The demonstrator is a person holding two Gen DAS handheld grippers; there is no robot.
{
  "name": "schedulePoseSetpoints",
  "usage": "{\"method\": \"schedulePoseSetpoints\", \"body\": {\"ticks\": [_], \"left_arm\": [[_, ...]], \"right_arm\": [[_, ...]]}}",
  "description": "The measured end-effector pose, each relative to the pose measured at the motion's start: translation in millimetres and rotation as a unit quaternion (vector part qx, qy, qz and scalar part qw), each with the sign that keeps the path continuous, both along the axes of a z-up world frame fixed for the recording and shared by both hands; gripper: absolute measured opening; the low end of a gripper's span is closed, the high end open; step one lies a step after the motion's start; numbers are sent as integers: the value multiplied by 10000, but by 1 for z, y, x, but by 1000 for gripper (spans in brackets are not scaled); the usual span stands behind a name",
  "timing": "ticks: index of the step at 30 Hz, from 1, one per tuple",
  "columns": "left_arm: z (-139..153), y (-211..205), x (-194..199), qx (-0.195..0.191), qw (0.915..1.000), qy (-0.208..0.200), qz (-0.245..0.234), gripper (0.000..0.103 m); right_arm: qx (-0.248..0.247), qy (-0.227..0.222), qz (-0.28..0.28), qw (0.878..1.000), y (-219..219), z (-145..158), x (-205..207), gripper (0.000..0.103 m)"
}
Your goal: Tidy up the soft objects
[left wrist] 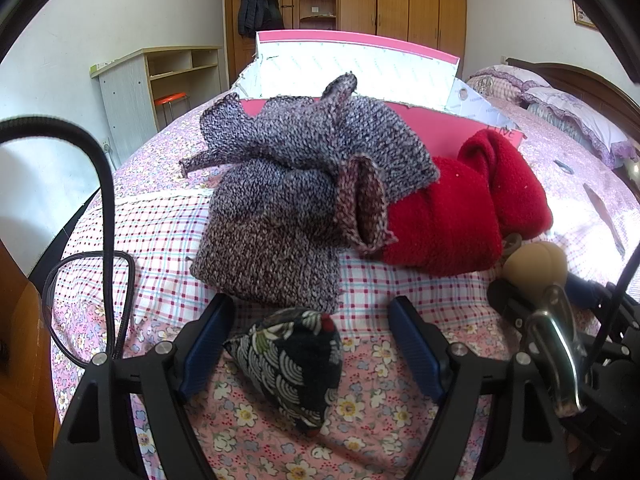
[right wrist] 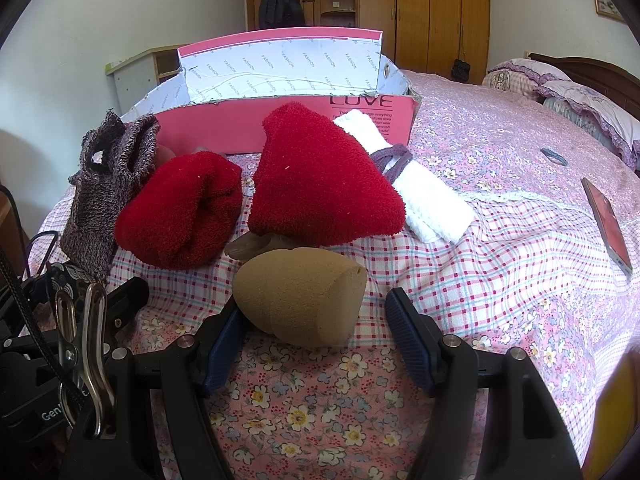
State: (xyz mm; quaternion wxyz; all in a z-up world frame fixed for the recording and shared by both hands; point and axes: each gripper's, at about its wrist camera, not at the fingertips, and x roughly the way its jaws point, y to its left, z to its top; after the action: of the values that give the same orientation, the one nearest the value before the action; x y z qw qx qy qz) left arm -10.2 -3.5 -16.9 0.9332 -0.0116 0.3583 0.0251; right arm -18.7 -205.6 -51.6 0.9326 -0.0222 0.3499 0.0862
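Two soft pieces sit on the bed (right wrist: 500, 240): patterned pouch (left wrist: 290, 364) between the open left gripper (left wrist: 310, 354) jaws, tan sponge (right wrist: 300, 300) between the open right gripper (right wrist: 316, 338) jaws. Either may squash and slip before reaching the pink box (right wrist: 288, 120).

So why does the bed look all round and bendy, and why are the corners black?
Both wrist views use a fisheye lens: the bed bulges like a ball and the dark lens rim fills the corners. In the left view, bright light washes out the pink box lining. In the right view the tan sponge stays sharp.
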Motion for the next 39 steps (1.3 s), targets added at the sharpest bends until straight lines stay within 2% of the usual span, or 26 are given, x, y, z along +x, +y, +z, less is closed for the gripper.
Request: {"method": "schedulePoseSetpoints", "body": {"ticks": [11,19,26,39], "left_arm": [[-1,-1,-1,-1,10000,-3,0,83],[8,5,5,-64,9997,196,-159,83],[21,17,5,-242,9978,466,-417,83],[42,46,-20,-416,9980,250,-413,83]], "right_arm": [[-11,20,12,10000,-2,0,-1,71],[-135,345,270,9989,0,10,1,71],[233,556,545,9967,-7,23,-6,71],[346,321,750,9961,-9,41,-28,71]]}}
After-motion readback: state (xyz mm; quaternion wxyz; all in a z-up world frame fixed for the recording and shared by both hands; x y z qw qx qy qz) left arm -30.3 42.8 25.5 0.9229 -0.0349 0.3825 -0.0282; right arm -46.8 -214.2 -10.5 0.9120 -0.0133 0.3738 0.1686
